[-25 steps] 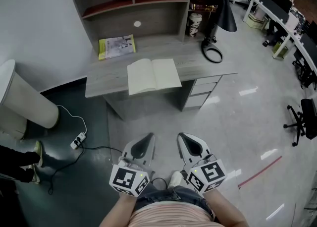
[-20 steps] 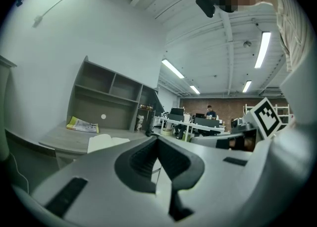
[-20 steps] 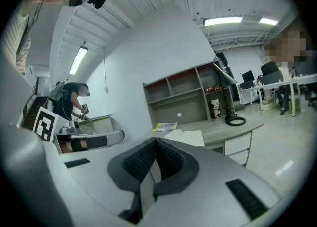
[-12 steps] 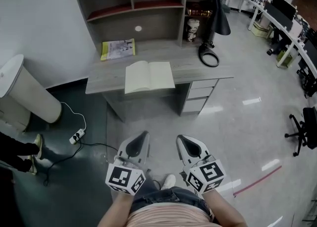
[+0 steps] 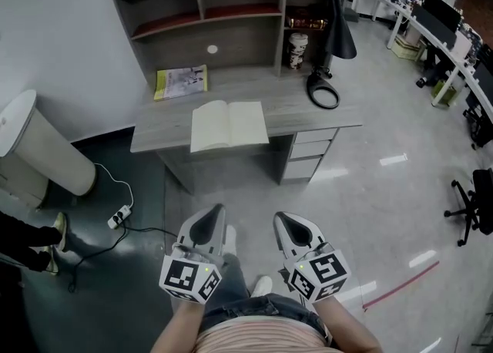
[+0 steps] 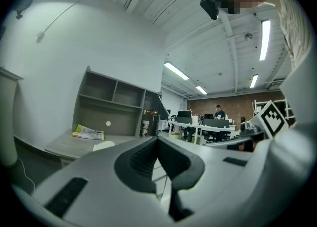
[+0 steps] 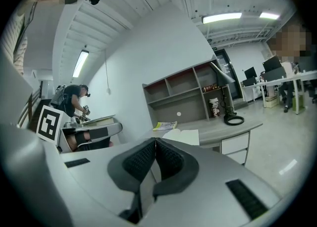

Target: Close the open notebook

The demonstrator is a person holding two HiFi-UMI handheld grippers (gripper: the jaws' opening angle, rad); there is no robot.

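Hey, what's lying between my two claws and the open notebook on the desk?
Only bare floor and the front edge of the desk, seen in the head view. The left claw and right claw are shut, empty, and short of the open notebook.

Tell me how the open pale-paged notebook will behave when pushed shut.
The open pale-paged notebook lies flat, so it probably won't tip. Its pages look thin, likely floppy. On the smooth grey desk it may slide.
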